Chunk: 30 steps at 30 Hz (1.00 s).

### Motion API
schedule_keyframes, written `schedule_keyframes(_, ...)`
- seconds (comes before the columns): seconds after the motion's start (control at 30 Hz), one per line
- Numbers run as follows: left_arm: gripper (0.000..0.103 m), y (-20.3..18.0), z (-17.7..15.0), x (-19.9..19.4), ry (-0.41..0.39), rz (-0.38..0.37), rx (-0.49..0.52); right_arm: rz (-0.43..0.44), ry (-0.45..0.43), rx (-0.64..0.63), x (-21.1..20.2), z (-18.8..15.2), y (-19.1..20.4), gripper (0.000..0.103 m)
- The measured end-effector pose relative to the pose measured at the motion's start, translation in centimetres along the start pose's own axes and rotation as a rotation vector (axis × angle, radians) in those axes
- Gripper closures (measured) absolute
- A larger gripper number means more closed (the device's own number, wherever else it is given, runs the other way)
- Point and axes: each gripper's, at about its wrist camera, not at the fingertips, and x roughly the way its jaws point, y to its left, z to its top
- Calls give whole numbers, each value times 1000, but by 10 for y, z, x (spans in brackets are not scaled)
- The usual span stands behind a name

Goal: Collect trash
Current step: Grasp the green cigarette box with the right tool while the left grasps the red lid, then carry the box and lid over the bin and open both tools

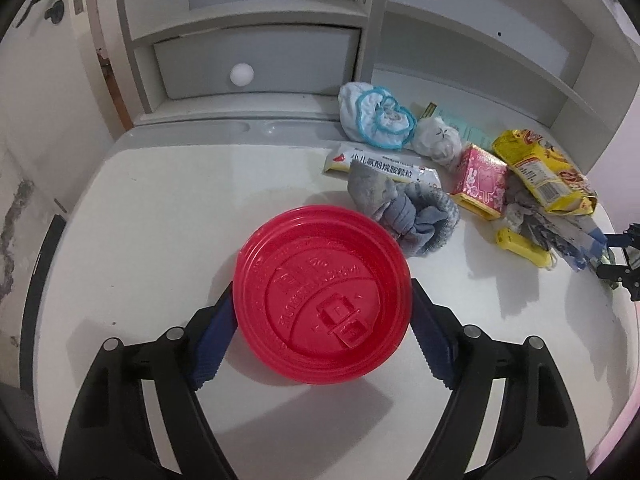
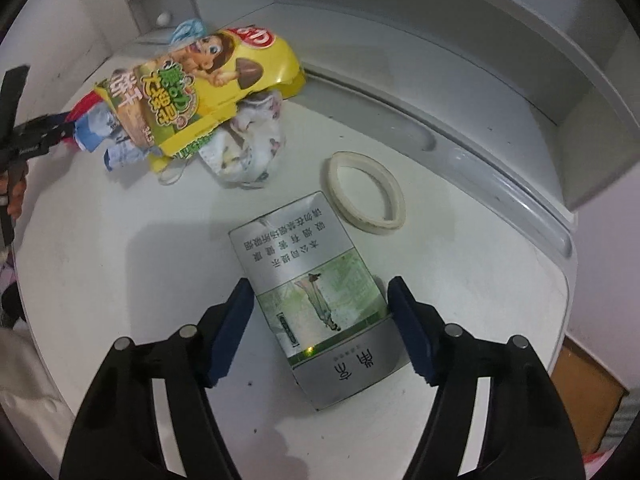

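A round red plastic lid (image 1: 324, 300) sits on the white desk between the fingers of my left gripper (image 1: 323, 290). Both blue pads meet its rim, one on each side, and whatever is under the lid is hidden. In the right wrist view a silver and green cigarette pack (image 2: 316, 292) lies flat on the desk. My right gripper (image 2: 320, 286) straddles it, pointing steeply down. Its blue pads stand close beside the pack's long edges without clearly pressing on them.
Behind the lid lie a grey sock (image 1: 404, 208), a white medicine sachet (image 1: 380, 166), a pink box (image 1: 480, 180), a yellow snack bag (image 1: 540, 172) and crumpled cloths. A tape ring (image 2: 366, 192) lies beyond the pack. Shelves and a drawer (image 1: 256, 64) close the back.
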Motion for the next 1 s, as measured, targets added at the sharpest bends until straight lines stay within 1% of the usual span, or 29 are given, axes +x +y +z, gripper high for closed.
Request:
schedule_keyframes(0.17, 24, 3, -2, -11, -31, -1, 0, -10, -25, 60, -11, -9, 1, 35)
schedule_keyframes(0.23, 24, 2, -3, -13, -37, -2, 4, -8, -26, 70, -14, -13, -7, 35)
schedule_keyframes(0.47, 24, 1, -5, -14, -39, -14, 16, -13, -12, 75, -9, -27, -1, 35)
schedule_keyframes(0.57, 24, 1, -5, -16, -42, -16, 20, -15, -10, 80, -7, -29, -4, 35)
schedule_keyframes(0.77, 24, -6, -4, -25, -54, -22, 46, -10, -38, 104, -16, -36, -9, 35)
schedule_keyframes(0.8, 24, -11, -4, -30, -63, -29, 58, -4, -52, 115, -22, -40, -11, 35)
schedule_keyframes(0.9, 24, -41, -3, -48, -95, -90, 112, 10, -109, 167, -47, -59, -19, 35)
schedule_keyframes(0.97, 24, -82, -5, -65, -118, -182, 180, 1, -156, 210, -67, -78, -26, 35)
schedule_keyframes(1.0, 24, -100, -6, -71, -121, -224, 212, -14, -187, 247, -81, -96, -32, 35)
